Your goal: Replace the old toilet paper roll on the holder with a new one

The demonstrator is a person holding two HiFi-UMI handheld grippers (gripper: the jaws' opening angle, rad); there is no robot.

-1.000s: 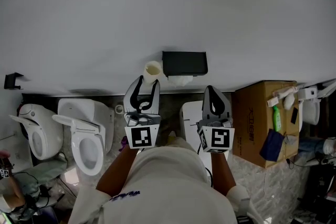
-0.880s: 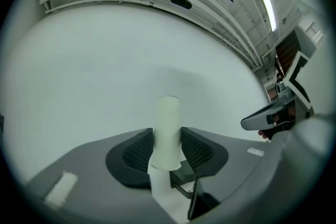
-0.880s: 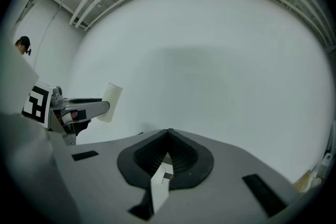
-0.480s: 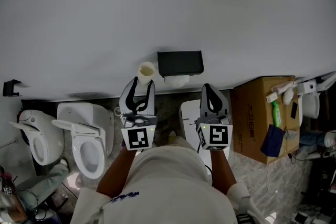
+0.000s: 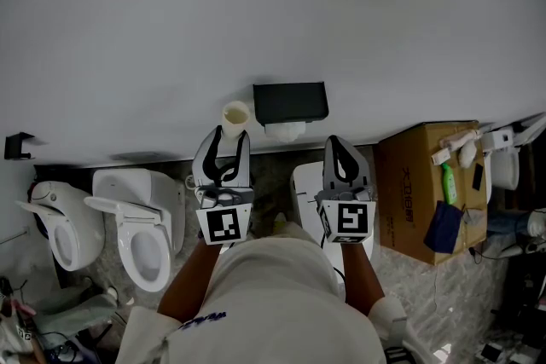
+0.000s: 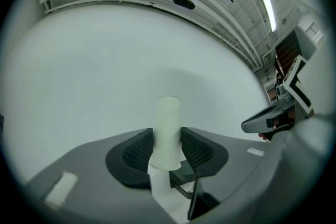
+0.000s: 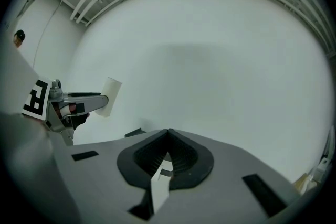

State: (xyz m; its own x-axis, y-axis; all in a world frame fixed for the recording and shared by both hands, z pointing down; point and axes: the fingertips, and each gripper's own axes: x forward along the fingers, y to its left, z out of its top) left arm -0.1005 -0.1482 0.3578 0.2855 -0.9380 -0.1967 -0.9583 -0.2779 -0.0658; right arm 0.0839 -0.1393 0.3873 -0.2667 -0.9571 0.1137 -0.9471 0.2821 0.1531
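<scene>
The person wears a white short-sleeved shirt (image 5: 273, 294) with small dark lettering (image 5: 203, 319) near its left sleeve. Just beyond the shirt, the left gripper (image 5: 230, 135) and right gripper (image 5: 340, 142) each have a pale grey shell, curved jaws lined with ribbed black pads (image 6: 135, 152), and a white cube (image 5: 227, 223) printed with black square markers.

Empty cardboard tube (image 6: 168, 131), pale cream, pinched between the left tongs (image 5: 231, 137) and sticking out past their tips. Black box holder (image 5: 290, 101) on the wall, just right of the tube. White paper (image 5: 286, 130) hangs under the holder.
</scene>
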